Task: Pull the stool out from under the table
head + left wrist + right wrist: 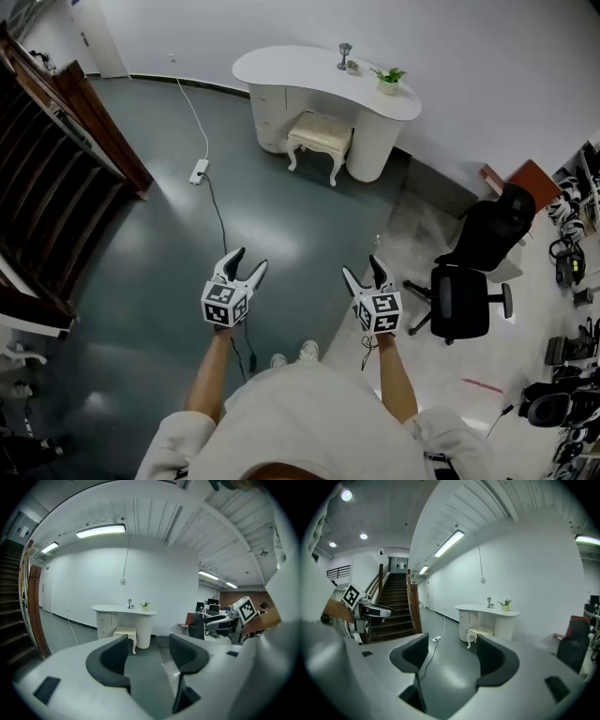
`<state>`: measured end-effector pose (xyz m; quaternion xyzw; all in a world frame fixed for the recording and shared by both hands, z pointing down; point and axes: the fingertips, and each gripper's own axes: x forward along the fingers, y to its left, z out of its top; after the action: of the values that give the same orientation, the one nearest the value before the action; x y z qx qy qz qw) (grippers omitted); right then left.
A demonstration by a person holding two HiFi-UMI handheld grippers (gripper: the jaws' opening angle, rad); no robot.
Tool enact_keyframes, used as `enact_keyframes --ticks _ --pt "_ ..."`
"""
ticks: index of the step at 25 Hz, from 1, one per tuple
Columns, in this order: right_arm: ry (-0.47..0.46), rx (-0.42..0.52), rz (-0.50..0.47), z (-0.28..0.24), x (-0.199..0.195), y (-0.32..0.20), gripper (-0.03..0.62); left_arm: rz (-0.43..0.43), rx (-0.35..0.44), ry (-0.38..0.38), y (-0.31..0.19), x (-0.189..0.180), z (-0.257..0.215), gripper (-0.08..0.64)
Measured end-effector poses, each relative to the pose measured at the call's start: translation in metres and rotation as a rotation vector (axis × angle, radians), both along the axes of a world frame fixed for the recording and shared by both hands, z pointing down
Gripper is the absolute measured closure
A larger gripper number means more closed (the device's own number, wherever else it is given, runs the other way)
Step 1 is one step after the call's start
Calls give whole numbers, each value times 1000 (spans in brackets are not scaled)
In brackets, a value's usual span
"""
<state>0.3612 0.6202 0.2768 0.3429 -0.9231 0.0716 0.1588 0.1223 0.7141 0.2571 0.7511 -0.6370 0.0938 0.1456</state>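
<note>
A cream stool [321, 134] with curved legs stands half tucked under the white curved table [281, 67] by the far wall. I am several steps away from it. My left gripper [249, 259] and right gripper [362, 266] are held side by side at waist height, pointing toward the table. Both stand open with nothing between their jaws. In the left gripper view the stool [125, 633] shows small, far beyond the open left gripper [147, 645]. The right gripper view shows the stool [479, 632] just past the open right gripper [449, 651].
A black office chair [469, 281] stands to my right. A white power strip [199, 172] with a cable lies on the grey floor to the left of the table. A dark wooden staircase [56, 178] rises at the left. Equipment [562, 375] is piled along the right wall.
</note>
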Motion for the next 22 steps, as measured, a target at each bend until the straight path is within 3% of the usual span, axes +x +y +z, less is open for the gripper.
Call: enact_keyframes --ticks 13,22 --pt "23 -39 -25 29 8 -48 313 -50 -24 -5 -50 2 14 296" --pt "43 -34 1 38 -26 -139 322 -30 -31 18 -141 -34 34 296"
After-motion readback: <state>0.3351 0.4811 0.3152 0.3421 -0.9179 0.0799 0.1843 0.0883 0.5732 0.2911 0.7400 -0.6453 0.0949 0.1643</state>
